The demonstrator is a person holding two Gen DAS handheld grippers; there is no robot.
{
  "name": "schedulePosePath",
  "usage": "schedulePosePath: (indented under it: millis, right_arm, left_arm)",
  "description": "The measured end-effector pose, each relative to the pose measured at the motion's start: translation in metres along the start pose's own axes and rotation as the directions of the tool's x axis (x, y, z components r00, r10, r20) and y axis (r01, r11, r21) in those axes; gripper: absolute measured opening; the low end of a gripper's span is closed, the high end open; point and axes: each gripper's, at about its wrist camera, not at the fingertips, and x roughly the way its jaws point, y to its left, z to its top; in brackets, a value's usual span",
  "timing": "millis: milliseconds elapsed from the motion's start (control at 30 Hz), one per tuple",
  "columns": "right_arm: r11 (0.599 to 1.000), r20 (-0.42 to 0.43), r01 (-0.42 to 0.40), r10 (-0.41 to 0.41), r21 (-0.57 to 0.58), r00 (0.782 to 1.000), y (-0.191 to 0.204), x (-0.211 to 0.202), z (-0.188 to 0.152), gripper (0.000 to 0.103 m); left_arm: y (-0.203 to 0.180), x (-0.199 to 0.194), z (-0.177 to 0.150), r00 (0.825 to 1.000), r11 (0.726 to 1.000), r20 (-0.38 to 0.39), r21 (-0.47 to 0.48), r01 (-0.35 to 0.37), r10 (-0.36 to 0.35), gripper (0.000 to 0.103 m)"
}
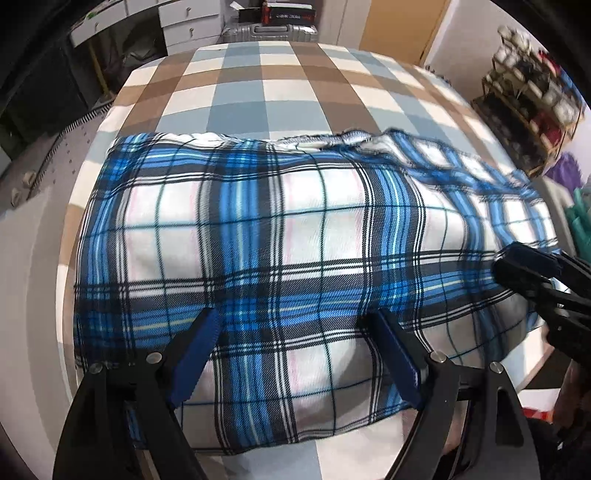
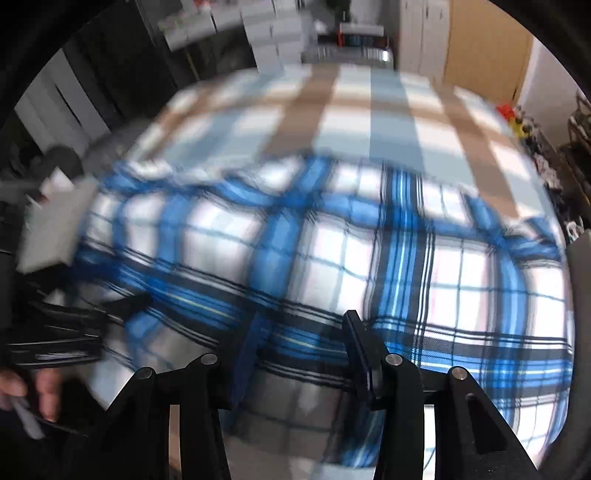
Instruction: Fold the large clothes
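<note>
A large blue, white and black plaid garment (image 1: 280, 229) lies folded into a broad band across a bed with a brown, blue and white checked cover (image 1: 258, 81). Its far edge shows a white hem, rumpled toward the right. My left gripper (image 1: 293, 317) hovers over the near part of the cloth, with its blue pads wide apart and nothing pinched between them. My right gripper (image 1: 517, 266) sits at the cloth's right end. In its own blurred view the right gripper (image 2: 303, 321) has its jaws partly apart above the plaid garment (image 2: 332, 251), gripping nothing.
White drawers (image 1: 188, 26) and a silver suitcase (image 1: 269, 33) stand beyond the bed's far end. A wooden shelf rack (image 1: 532, 99) full of items is at the right. The bed's left edge drops to a pale floor (image 1: 33, 221). A person's hand (image 2: 33, 391) shows at the lower left.
</note>
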Motion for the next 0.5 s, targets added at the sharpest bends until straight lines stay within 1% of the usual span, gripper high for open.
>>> schedulePosePath:
  millis: [67,100,133,167,200,233,267,300,333,367,400,500]
  right_arm:
    - [0.998,0.081,0.054,-0.055,0.009,0.995,0.005,-0.022,-0.009,0.045]
    - [0.997,0.106,0.077,-0.079,0.018,0.991,0.005,-0.028,-0.015,0.045]
    - [0.996,0.121,0.084,-0.087,0.03,0.989,0.004,-0.032,-0.021,0.045]
    - [0.996,0.127,0.082,-0.087,0.042,0.988,0.001,-0.032,-0.023,0.05]
    - [0.995,0.111,0.078,-0.084,0.057,0.99,-0.004,-0.025,-0.027,0.054]
    - [0.996,0.078,0.071,-0.075,0.055,0.994,-0.007,-0.013,-0.028,0.06]
    - [0.997,0.022,0.066,-0.067,0.051,0.998,-0.012,0.007,-0.03,0.06]
    - [0.996,0.003,0.068,-0.068,0.058,0.998,-0.015,0.017,-0.032,0.062]
    - [0.996,0.016,0.066,-0.067,0.067,0.998,-0.019,0.025,-0.035,0.067]
    - [0.996,0.041,0.078,-0.08,0.048,0.996,-0.017,0.025,-0.036,0.066]
    - [0.995,0.021,0.093,-0.094,0.028,0.995,-0.014,0.025,-0.033,0.066]
    - [0.996,0.041,0.078,-0.08,0.04,0.996,-0.016,0.022,-0.034,0.067]
  left_arm:
    - [0.006,-0.004,-0.001,0.999,0.999,0.016,-0.025,0.034,-0.034,0.081]
    - [0.008,-0.007,-0.002,0.999,0.999,0.03,-0.036,0.029,-0.028,0.081]
    - [0.009,-0.01,-0.003,0.999,0.999,0.047,-0.035,0.004,-0.002,0.081]
    - [0.007,-0.011,-0.003,0.998,1.0,0.058,-0.018,-0.022,0.023,0.081]
    - [0.004,-0.012,-0.005,0.997,0.999,0.061,-0.002,-0.038,0.038,0.081]
    - [0.0,-0.011,-0.006,0.997,0.998,0.061,0.025,-0.058,0.057,0.081]
    - [-0.002,-0.01,-0.006,0.996,0.997,0.061,0.037,-0.073,0.07,0.081]
    - [-0.003,-0.009,-0.006,0.995,0.995,0.061,0.044,-0.088,0.085,0.081]
    - [-0.004,-0.007,-0.006,0.994,0.994,0.059,0.047,-0.097,0.094,0.081]
    - [-0.005,-0.004,-0.005,0.994,0.994,0.056,0.05,-0.1,0.097,0.081]
    - [-0.004,-0.003,-0.005,0.994,0.993,0.053,0.052,-0.104,0.101,0.081]
    - [-0.003,-0.002,-0.005,0.993,0.993,0.046,0.056,-0.108,0.105,0.081]
